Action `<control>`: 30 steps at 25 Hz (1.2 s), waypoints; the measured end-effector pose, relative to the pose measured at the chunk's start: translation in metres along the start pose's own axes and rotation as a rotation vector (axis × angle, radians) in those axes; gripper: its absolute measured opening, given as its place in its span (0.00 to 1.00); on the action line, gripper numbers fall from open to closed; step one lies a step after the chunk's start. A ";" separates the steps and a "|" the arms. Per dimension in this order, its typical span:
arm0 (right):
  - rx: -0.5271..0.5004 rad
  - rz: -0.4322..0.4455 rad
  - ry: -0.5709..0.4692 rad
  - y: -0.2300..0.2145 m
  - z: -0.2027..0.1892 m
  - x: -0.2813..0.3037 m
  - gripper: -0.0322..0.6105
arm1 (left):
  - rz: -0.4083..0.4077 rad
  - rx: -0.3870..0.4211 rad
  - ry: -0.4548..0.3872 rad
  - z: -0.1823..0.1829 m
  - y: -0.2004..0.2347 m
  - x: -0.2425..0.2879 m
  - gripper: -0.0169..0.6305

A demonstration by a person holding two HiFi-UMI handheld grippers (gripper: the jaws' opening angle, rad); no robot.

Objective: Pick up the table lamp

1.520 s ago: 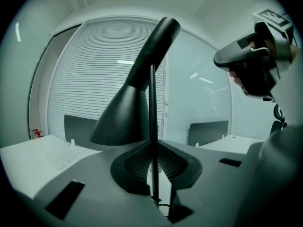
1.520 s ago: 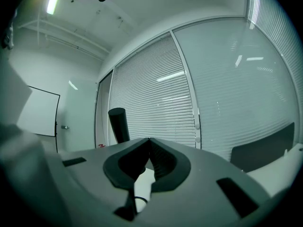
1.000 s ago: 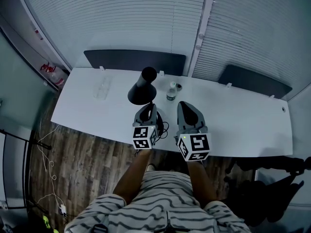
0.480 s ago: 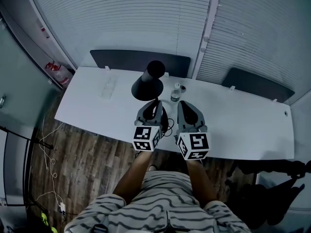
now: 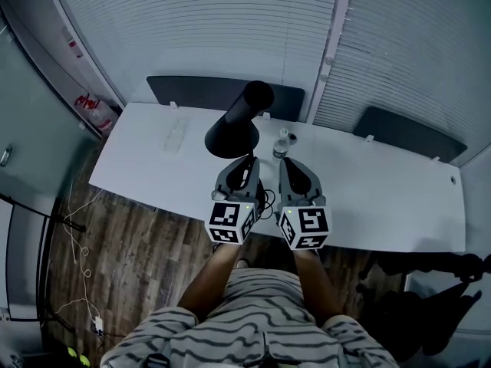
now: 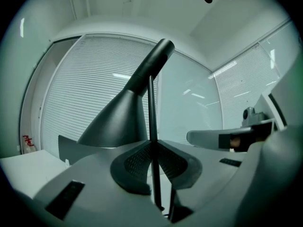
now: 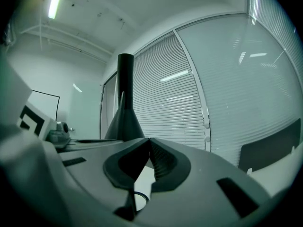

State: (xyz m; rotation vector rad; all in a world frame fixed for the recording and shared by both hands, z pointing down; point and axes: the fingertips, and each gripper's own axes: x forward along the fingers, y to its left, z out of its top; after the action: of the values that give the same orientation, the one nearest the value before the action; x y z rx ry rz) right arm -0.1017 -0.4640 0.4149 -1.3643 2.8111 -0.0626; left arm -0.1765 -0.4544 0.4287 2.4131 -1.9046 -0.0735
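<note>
The table lamp is black, with a cone shade [image 5: 230,133] and a round tube head [image 5: 258,95]; it hangs tilted above the white table [image 5: 383,198]. My left gripper [image 5: 244,167] is shut on its thin black stem [image 6: 152,108], and the shade [image 6: 118,122] rises just beyond the jaws in the left gripper view. My right gripper [image 5: 291,169] hovers beside it on the right, shut with nothing between its jaws. In the right gripper view [image 7: 149,141] the lamp [image 7: 125,112] stands to the left of the jaws. The lamp's foot is hidden.
A small bottle [image 5: 282,146] stands on the table just behind the grippers. A black cable [image 5: 265,201] lies near the front edge. A clear flat object [image 5: 173,136] rests at the left. Dark panels [image 5: 192,90] line the table's far side before window blinds.
The lamp has come up off the table with my left gripper and now tilts with its head to the right. The right gripper stays close alongside.
</note>
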 end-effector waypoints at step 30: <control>-0.033 0.034 -0.040 0.024 0.017 -0.016 0.07 | -0.012 0.059 -0.051 0.037 -0.023 -0.032 0.09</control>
State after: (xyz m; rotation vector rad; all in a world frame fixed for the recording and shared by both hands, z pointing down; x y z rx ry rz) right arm -0.1102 -0.4366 0.3964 -1.3077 2.8137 0.0118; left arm -0.1649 -0.4192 0.3903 2.4846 -1.9407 -0.0817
